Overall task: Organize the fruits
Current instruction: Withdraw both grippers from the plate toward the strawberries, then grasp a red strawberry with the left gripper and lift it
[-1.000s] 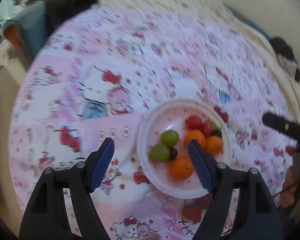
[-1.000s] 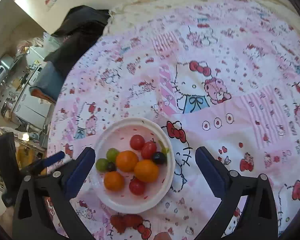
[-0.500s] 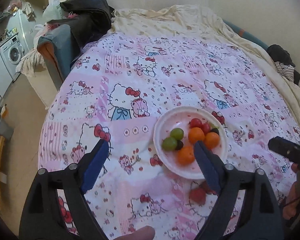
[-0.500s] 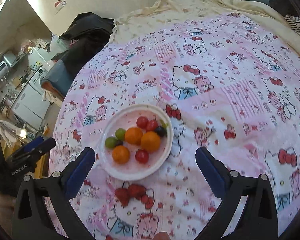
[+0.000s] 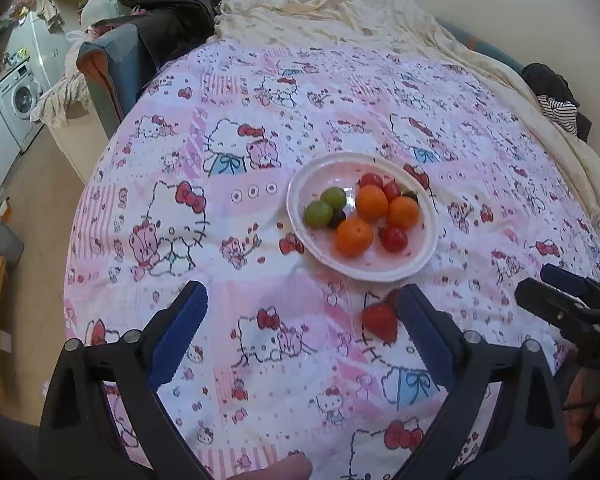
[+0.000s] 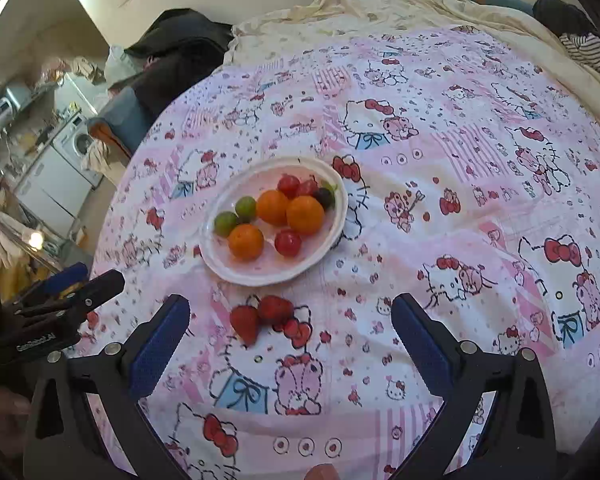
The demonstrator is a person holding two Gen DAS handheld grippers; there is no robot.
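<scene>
A white plate (image 5: 300, 188) (image 6: 260, 277) sits on the pink cartoon-print cloth. It holds three oranges (image 5: 354, 236) (image 6: 273, 207), two green grapes (image 5: 318, 214) (image 6: 225, 223), small red tomatoes (image 5: 394, 239) (image 6: 288, 242) and a dark grape (image 6: 324, 197). Two strawberries (image 6: 245, 322) (image 5: 380, 320) lie on the cloth just in front of the plate. My left gripper (image 5: 302, 300) hangs short of the plate, its jaws opening with nothing between them. My right gripper (image 6: 291, 312) is open and empty above the strawberries.
The cloth covers a bed with a cream blanket (image 5: 340, 16) at the far side. Dark clothes (image 5: 168, 4) and a blue chair (image 5: 112, 64) stand at the back left, a washing machine (image 5: 18, 100) beyond. Each gripper shows at the edge of the other's view.
Both grippers have drawn back from the plate, which now looks smaller and farther. The strawberries have come into view. The left jaws have spread wider.
</scene>
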